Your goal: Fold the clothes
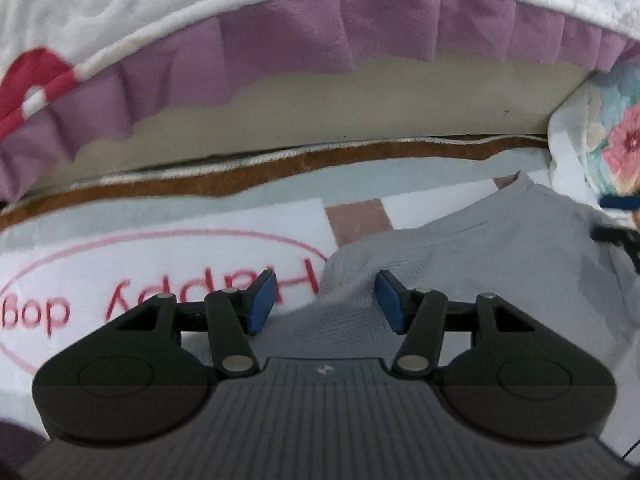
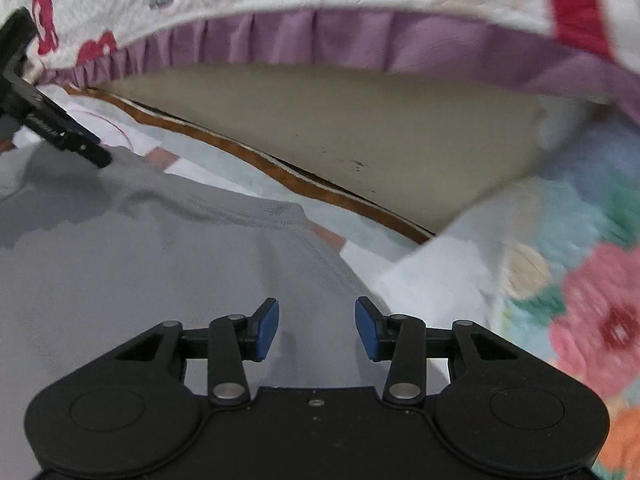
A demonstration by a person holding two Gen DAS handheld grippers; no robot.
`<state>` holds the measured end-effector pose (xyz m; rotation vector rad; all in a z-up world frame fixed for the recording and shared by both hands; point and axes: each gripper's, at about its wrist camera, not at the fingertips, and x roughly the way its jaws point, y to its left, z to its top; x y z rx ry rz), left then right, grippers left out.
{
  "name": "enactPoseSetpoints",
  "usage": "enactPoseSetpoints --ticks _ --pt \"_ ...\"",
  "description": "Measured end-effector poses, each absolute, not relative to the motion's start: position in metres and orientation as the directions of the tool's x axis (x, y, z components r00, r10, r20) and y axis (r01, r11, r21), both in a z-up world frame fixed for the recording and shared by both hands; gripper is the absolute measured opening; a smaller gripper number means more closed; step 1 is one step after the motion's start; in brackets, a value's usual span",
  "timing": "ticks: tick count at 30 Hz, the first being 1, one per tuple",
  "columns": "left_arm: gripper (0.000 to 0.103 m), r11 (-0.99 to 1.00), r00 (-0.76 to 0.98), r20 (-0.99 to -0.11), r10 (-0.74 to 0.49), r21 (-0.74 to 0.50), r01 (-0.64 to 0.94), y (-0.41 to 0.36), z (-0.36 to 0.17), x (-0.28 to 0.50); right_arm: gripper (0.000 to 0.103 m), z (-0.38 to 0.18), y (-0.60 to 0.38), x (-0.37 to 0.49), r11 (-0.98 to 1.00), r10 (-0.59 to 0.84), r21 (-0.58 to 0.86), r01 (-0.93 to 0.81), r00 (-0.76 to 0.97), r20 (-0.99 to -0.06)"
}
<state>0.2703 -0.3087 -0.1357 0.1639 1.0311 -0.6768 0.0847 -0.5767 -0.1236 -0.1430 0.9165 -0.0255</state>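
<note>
A grey knit garment (image 1: 480,248) lies spread on a pale printed blanket. My left gripper (image 1: 325,302) hangs open over the garment's left edge, nothing between its blue pads. In the right wrist view the same grey garment (image 2: 160,264) fills the lower left. My right gripper (image 2: 317,328) is open just above the garment's right side, its blue pads apart and empty. The left gripper (image 2: 90,152) shows as a black arm at the upper left of the right wrist view, over the garment's far edge. A bit of the right gripper (image 1: 618,220) peeks in at the left view's right edge.
The blanket (image 1: 160,248) carries a pink oval with red lettering. Behind it runs a beige mattress side (image 1: 360,108) with a purple frill (image 1: 280,48) and a white quilted cover above. A floral cloth (image 2: 580,280) lies bunched at the right. A brown trim (image 2: 280,168) borders the blanket.
</note>
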Motion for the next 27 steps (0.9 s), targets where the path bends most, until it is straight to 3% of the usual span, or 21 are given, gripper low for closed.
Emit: enactPoseSetpoints --ticks 3,7,8,9,11,12,19,20,22,23,27 --pt "0.06 0.792 0.32 -0.836 -0.446 -0.202 0.576 -0.309 -0.142 0.28 0.047 -0.139 -0.579 0.117 0.993 -0.07 -0.113 -0.035 0.596 -0.8" --pt "0.062 0.736 0.211 -0.813 -0.543 -0.34 0.585 -0.301 -0.146 0.285 0.048 -0.149 -0.591 0.151 1.0 -0.022 -0.018 0.013 0.578 -0.816" --pt "0.051 0.712 0.181 -0.811 -0.557 -0.354 0.606 -0.304 -0.147 0.284 0.05 -0.152 -0.592 0.156 1.0 -0.009 -0.001 0.013 0.574 -0.819" --pt "0.033 0.695 0.167 -0.817 -0.552 -0.34 0.634 -0.308 -0.149 0.281 0.05 -0.154 -0.592 0.157 1.0 0.004 0.007 0.004 0.574 -0.819" --pt "0.021 0.678 0.183 -0.821 -0.541 -0.297 0.672 -0.313 -0.147 0.275 0.05 -0.159 -0.59 0.159 1.0 0.029 0.025 -0.014 0.571 -0.82" --pt "0.01 0.673 0.198 -0.821 -0.536 -0.273 0.688 -0.316 -0.145 0.271 0.055 -0.162 -0.589 0.16 0.999 0.041 0.034 -0.024 0.57 -0.82" --pt "0.009 0.626 0.31 -0.806 -0.504 -0.093 0.774 -0.333 -0.133 0.249 0.058 -0.173 -0.584 0.156 0.998 0.063 0.066 -0.017 0.6 -0.797" --pt "0.009 0.618 0.326 -0.802 -0.5 -0.067 0.784 -0.335 -0.132 0.246 0.056 -0.173 -0.582 0.155 0.998 0.062 0.062 -0.021 0.605 -0.794" --pt "0.009 0.611 0.344 -0.8 -0.491 -0.035 0.791 -0.336 -0.13 0.244 0.036 -0.171 -0.582 0.154 0.996 0.086 0.076 -0.043 0.609 -0.788" --pt "0.009 0.614 0.352 -0.796 -0.492 -0.031 0.789 -0.336 -0.131 0.243 0.012 -0.169 -0.583 0.154 0.996 0.091 0.078 -0.047 0.612 -0.786" --pt "0.009 0.626 0.366 -0.767 -0.528 -0.061 0.777 -0.325 -0.124 0.242 0.01 -0.145 -0.593 0.144 0.997 0.055 0.075 -0.003 0.705 -0.707"
